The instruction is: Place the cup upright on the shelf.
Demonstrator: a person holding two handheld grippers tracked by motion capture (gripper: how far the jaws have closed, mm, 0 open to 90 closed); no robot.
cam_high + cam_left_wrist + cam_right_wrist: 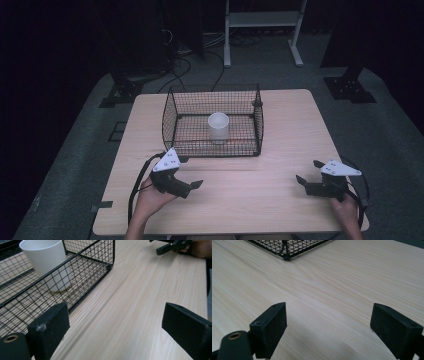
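Both claws, left (189, 172) and right (305, 171), are held open and empty at lower frame; 1 cup (218, 127) is seen in the basket (172, 117); nothing is underway.

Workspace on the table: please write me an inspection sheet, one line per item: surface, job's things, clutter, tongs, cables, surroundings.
Surface: light wooden table, bare in front of the basket.
Job's things: black wire basket near the far edge; white cup upright inside it.
Clutter: nothing seen.
Tongs: left tongs open, empty, near the basket's front left corner; right tongs open, empty, apart from the basket.
Cables: one black cable loops from the left tongs; more lie on the floor behind.
Surroundings: grey carpet, dark stands, white frame.
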